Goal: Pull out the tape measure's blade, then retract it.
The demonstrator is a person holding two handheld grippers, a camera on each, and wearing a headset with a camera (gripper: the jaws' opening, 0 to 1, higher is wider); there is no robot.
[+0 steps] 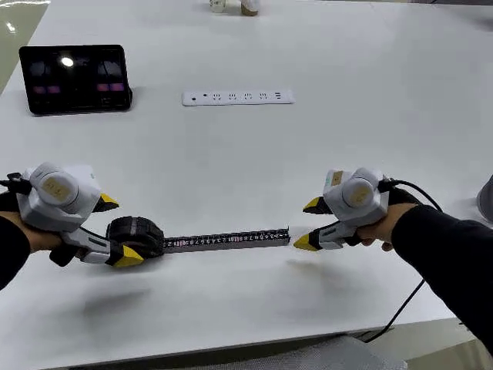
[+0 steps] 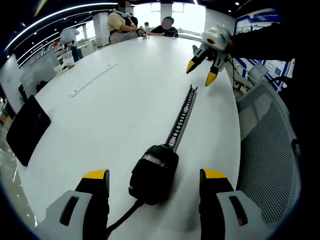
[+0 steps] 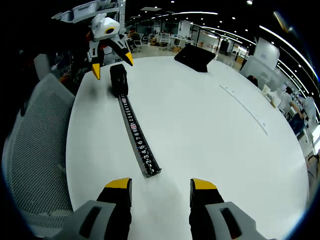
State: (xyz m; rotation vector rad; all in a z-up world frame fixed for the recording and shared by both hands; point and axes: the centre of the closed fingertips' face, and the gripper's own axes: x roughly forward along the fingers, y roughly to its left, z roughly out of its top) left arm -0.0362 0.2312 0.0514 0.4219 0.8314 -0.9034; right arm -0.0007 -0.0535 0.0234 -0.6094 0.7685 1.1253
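A black tape measure case [image 1: 135, 235] lies on the white table, its blade [image 1: 227, 240] pulled out flat to the right. My left gripper [image 1: 117, 229] is open, with one yellow-tipped jaw on each side of the case [image 2: 154, 172] and a gap on both sides. The blade [image 2: 182, 117] runs away from it toward my right gripper [image 2: 202, 70]. My right gripper [image 1: 308, 224] is open just past the blade's free end [image 3: 152, 171], holding nothing. From there the blade [image 3: 135, 132] leads back to the case [image 3: 119, 79] and the left gripper [image 3: 111, 57].
A dark tablet [image 1: 75, 77] stands at the far left of the table [image 1: 308, 154], and a white power strip [image 1: 239, 97] lies mid-table. Small containers [image 1: 231, 6] sit at the far edge. A grey mesh chair [image 2: 272, 150] is at the near edge. A black cable [image 1: 408, 297] trails from the right gripper.
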